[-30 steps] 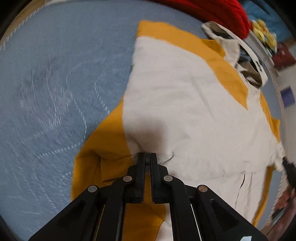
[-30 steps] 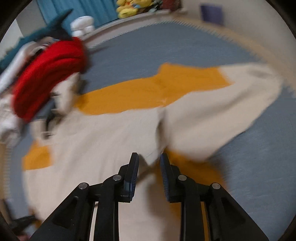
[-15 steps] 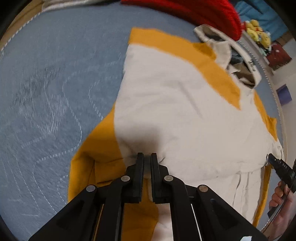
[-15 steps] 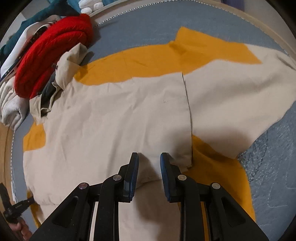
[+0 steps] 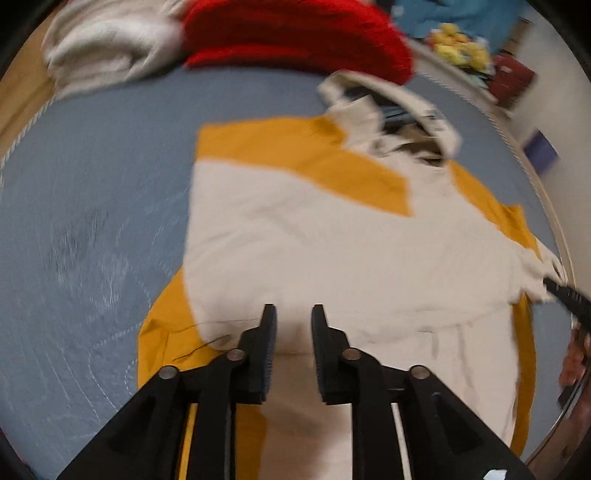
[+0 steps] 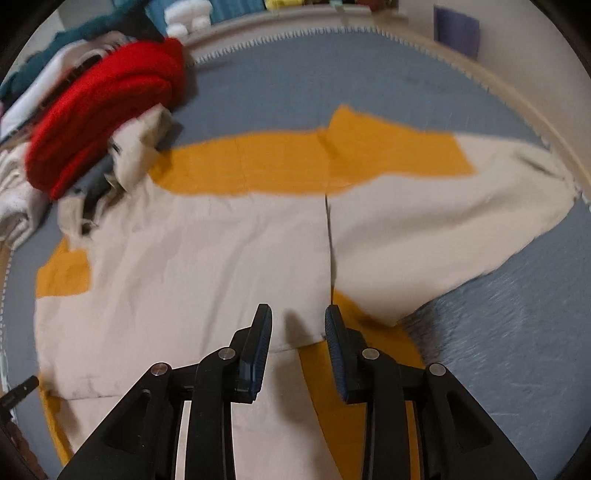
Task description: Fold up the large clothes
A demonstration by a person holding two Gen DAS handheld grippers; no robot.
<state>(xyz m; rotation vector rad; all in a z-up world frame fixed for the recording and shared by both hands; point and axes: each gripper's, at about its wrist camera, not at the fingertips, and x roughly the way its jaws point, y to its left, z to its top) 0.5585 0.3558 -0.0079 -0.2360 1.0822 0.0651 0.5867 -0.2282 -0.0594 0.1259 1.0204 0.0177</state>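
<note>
Cream-and-mustard jacket point(image 5: 332, 251) spread flat on blue quilted bed cover point(image 5: 92, 221), sleeve folded across body. Left tongs point(image 5: 291, 314) released, gap between fingers, nothing held, above hem. Right tongs point(image 6: 297, 317) likewise released above jacket edge. Red knit point(image 6: 107, 110) piled beside collar.

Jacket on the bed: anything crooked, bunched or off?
Mostly flat. The jacket lies spread on the blue bedspread, but its hood is crumpled against the red sweater, and one sleeve sticks out sideways, unfolded. Both the left gripper and right gripper are open, holding nothing.
</note>
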